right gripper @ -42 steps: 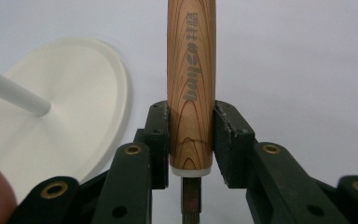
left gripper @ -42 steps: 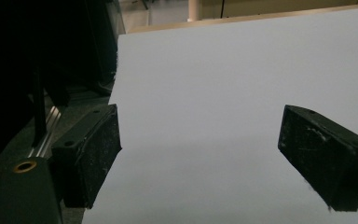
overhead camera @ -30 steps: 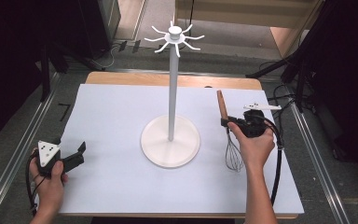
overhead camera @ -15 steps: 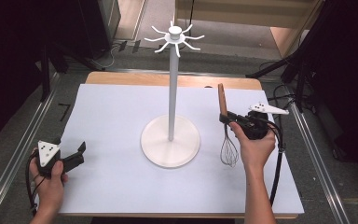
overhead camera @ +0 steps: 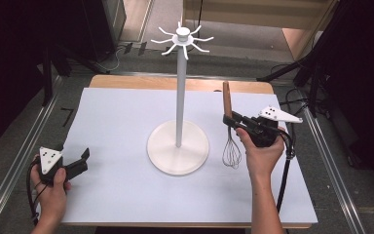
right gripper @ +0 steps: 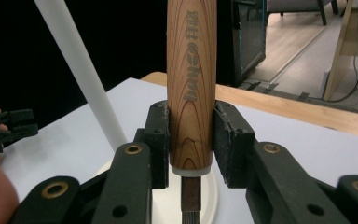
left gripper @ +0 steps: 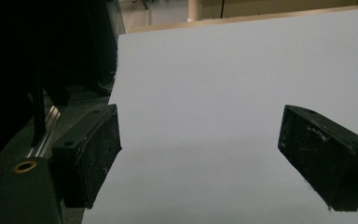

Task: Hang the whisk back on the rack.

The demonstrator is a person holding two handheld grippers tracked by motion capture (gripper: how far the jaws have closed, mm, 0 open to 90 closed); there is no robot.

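Observation:
A whisk with a wooden handle (overhead camera: 227, 100) and wire head (overhead camera: 231, 152) hangs upright to the right of the white stand, lifted off the table. My right gripper (overhead camera: 229, 120) is shut on the handle's lower end; in the right gripper view both pads (right gripper: 158, 140) press the wooden handle (right gripper: 191, 88). The white stand has a round base (overhead camera: 177, 147), a tall pole (overhead camera: 180, 92) and hooks at its top (overhead camera: 182, 38). At the table's front left corner my left gripper (overhead camera: 83, 161) rests open, with nothing between its fingers (left gripper: 93, 158).
The white table top (overhead camera: 117, 122) has a wooden strip along its far edge and metal rails at both sides. A black cable (overhead camera: 285, 170) trails from the right gripper. In the right gripper view the stand's pole (right gripper: 81, 70) rises at the left.
The right gripper has lifted the whisk and stood it more upright, so the wire head has come off the table. The left gripper has stayed where it was.

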